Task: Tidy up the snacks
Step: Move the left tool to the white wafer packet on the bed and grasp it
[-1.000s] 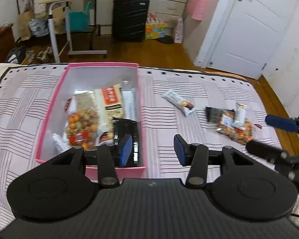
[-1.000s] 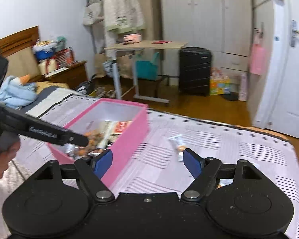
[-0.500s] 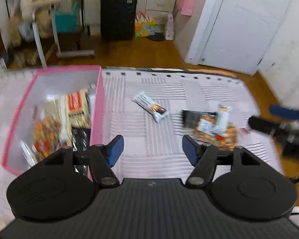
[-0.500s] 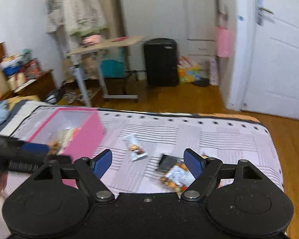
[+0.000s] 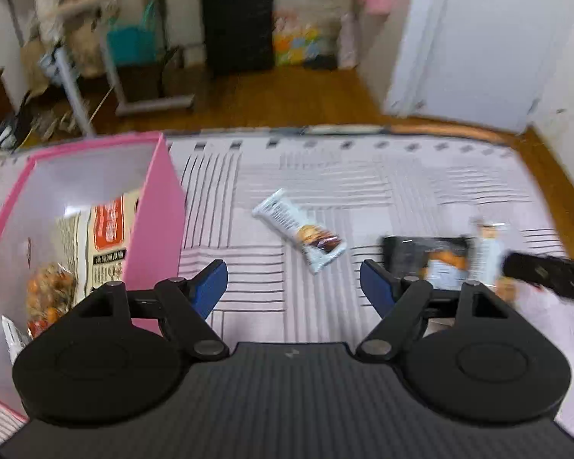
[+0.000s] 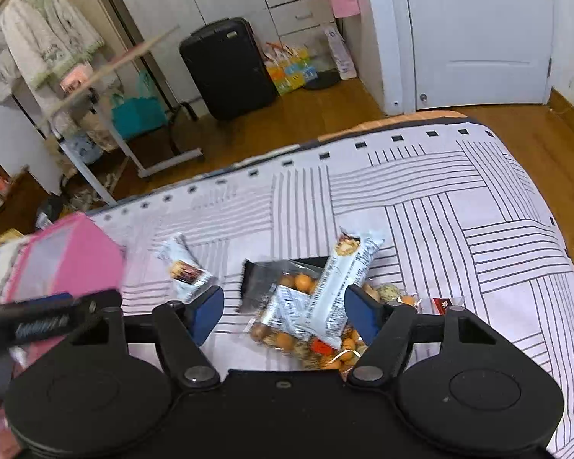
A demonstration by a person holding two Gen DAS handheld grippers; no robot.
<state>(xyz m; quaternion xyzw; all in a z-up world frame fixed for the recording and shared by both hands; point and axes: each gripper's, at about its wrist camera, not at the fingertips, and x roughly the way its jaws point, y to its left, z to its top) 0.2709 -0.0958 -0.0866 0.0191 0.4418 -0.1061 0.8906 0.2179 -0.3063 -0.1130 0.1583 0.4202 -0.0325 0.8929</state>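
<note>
A pink box with snack packets inside stands on the striped bed at the left; in the right wrist view its pink wall shows at the left. My left gripper hovers over bare sheet with nothing between its jaws, which are opening. A white snack bar lies just beyond it. My right gripper hangs over a pile: a white bar across a clear bag of orange nuts and a black packet. Its jaws are closing but the pads stand apart from the pile.
The bed's far edge drops to a wooden floor with a black suitcase, a rolling table and a white door. A small red wrapper lies right of the pile. The other gripper's finger crosses the left side.
Both grippers swung right, away from the pink box, and sank toward the loose snacks. The left jaws widened after leaving the box. The right gripper now hangs over the pile.
</note>
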